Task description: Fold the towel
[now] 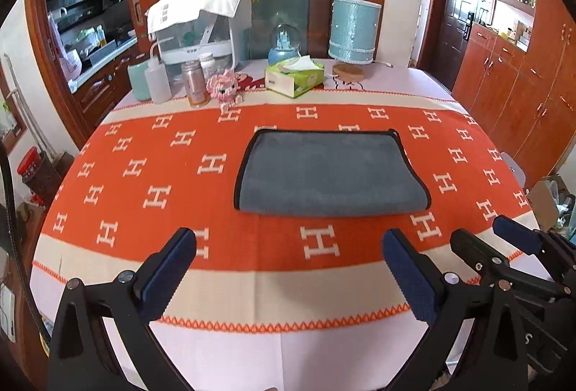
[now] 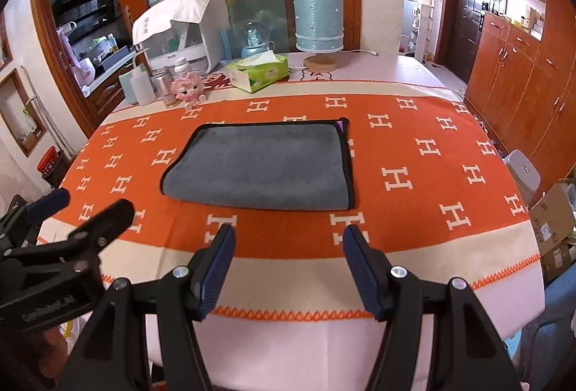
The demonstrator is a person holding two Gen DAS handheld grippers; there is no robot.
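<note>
A wood-panelled dining room with cabinets and a glass sliding door surrounds a tabletop point(image 1: 252, 348) covered by an orange and cream woven cloth patterned with white H letters point(image 1: 151, 196).

At the middle of that cloth lies the grey plush microfibre towel with black piped edging point(image 1: 324, 171). It is already doubled over: a rounded fold runs along its near side, and the bound edges show along the far side and both ends. A sliver of purple peeks out at its far right corner in the right wrist view. It looks soft, light and limp, likely to sag and drag on the woven cloth rather than slide, so the bound corners at one short end seem the surest places to pinch for another fold.

Both tools hover short of the towel, over the near cream band. The left claw point(image 1: 288, 268) is released, pads spread wide, holding nothing. The right claw point(image 2: 288, 265) is likewise spread and empty, just beside the left one.

There is open cloth on every side of the towel, with most room to left and right. Along the far edge stand a green tissue box point(image 1: 294, 77), a pink crocheted toy point(image 1: 224, 89), a metallic pink bottle point(image 1: 196, 83) and a pale blue sequinned lamp point(image 1: 353, 28), well apart from the towel.
</note>
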